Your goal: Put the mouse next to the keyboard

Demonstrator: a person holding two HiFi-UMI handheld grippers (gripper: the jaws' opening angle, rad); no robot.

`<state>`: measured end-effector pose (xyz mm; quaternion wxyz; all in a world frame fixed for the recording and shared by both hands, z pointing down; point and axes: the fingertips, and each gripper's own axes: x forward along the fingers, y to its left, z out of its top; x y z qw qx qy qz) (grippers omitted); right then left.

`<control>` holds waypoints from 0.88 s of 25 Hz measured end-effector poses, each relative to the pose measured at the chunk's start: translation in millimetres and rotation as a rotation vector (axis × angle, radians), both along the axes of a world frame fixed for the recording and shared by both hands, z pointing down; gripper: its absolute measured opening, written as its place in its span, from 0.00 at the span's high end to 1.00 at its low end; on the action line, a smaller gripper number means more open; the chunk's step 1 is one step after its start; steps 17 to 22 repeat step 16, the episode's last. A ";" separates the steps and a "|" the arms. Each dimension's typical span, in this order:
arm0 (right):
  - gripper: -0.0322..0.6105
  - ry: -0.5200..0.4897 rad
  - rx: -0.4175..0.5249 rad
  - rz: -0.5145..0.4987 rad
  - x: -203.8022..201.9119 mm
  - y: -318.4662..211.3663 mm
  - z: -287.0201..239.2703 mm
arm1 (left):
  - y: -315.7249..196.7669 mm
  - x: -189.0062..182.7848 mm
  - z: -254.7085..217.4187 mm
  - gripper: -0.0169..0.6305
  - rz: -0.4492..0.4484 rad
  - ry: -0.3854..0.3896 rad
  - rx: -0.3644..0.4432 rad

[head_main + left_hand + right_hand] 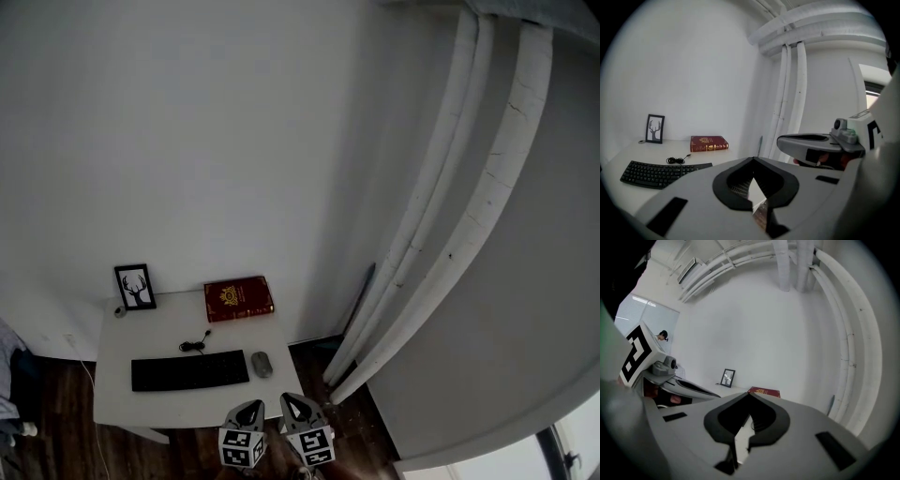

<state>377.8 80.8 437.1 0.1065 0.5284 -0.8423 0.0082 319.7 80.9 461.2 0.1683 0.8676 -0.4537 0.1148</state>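
Grey mouse point(262, 365) lies on the white table point(159, 323), just beside the right end of the black keyboard point(190, 370); the placement appears complete. Left gripper point(250, 407) and right gripper point(293, 402) hang off the table's near edge, each with jaws pressed together on nothing. No further step seems to remain.

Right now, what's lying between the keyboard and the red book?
A little coiled black cable lies on the white table, between the keyboard and the red book. The head view shows it best.
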 end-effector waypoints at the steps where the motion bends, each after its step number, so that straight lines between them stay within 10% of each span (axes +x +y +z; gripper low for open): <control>1: 0.92 0.001 -0.002 -0.017 -0.1 2.5 1.6 | 2.0 2.9 2.0 0.97 -0.005 -0.003 -0.008; 22: 0.92 -0.005 -0.035 -0.052 13.5 -12.6 9.4 | -3.8 25.9 11.8 0.97 0.018 -0.027 -0.052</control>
